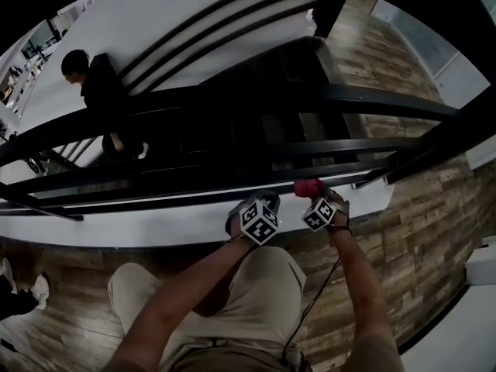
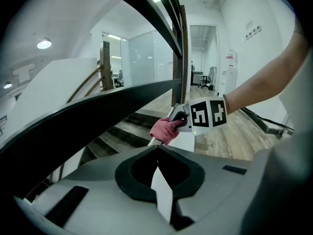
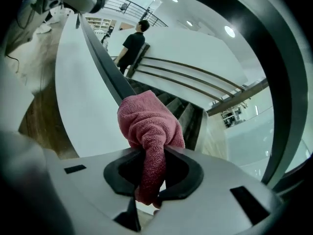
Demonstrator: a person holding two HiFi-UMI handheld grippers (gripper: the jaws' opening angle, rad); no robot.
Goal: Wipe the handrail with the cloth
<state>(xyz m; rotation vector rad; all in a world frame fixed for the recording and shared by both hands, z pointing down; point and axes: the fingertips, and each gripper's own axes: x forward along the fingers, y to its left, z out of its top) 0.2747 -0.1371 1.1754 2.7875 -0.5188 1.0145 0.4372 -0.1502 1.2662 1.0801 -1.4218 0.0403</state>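
A person stands at a stairwell railing with a two-jaw tool in each hand, seen from above in the head view. At lower centre of that frame, the right gripper (image 3: 151,150) has its jaws clamped on a pink cloth (image 3: 146,121). The bunched cloth is pressed against the dark handrail (image 3: 105,67). In the right gripper view the rail runs from the upper left of the frame down to the cloth, with a white wall panel (image 3: 78,106) alongside it. The left gripper (image 2: 157,148) sits just beside the right one. Its jaws are drawn together with nothing between them, and the tips point along the thin lower rail toward the cloth, which shows in its own view at centre frame. Whether those tips touch the rail cannot be told. Beyond the railing, dark stair steps (image 1: 271,76) descend through the middle of the head view. A second person in black clothing (image 1: 105,91) stands on them at upper left, beside further dark rails on the far white wall. Wood-patterned flooring (image 1: 418,231) fills the right and bottom of the frame, and the operator's beige trousers (image 1: 256,301) and bare forearms show at the bottom centre.
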